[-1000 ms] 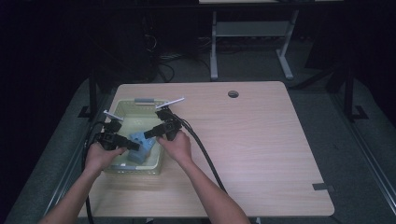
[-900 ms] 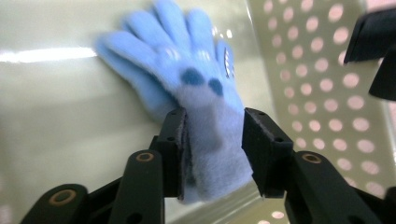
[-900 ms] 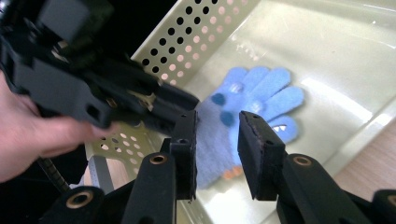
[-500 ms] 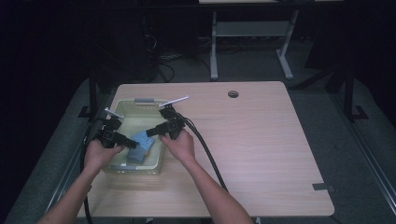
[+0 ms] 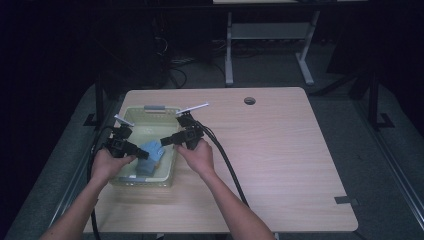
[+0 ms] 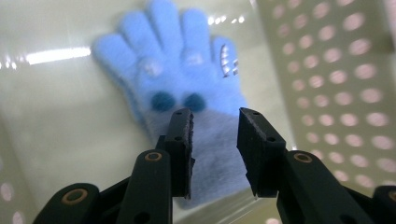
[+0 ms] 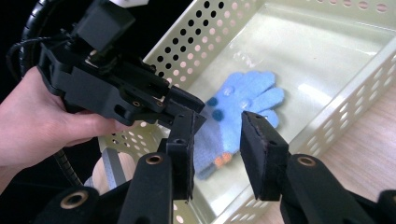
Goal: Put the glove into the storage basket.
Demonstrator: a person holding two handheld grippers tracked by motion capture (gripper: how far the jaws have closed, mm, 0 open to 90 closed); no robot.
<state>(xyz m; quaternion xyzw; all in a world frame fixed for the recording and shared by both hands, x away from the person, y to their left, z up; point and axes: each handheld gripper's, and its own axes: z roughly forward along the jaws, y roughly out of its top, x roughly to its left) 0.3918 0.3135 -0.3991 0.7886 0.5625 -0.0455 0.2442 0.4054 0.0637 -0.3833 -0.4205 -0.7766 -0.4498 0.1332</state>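
A light blue knitted glove [image 5: 151,154] lies flat on the floor of a pale green perforated basket [image 5: 145,180]. In the left gripper view the glove [image 6: 182,70] shows dark blue dots and a paler cuff. My left gripper [image 6: 215,126] hovers over that cuff; its jaws have just been opening, and the cuff shows in the gap, with the pads not pressing on it. From the high view the left gripper [image 5: 143,154] reaches in from the basket's left. My right gripper [image 7: 217,128] is open above the glove [image 7: 245,100], with nothing between its jaws, and comes in from the basket's right [image 5: 165,141].
The basket wall [image 7: 355,93] stands between the glove and the wooden table [image 5: 280,150], which stretches to the right. A round cable hole [image 5: 249,100] is near the table's far edge. Thick black cables [image 5: 225,160] trail from both grippers toward the near edge.
Both hands have stayed almost in place over the basket. The glove has not moved.
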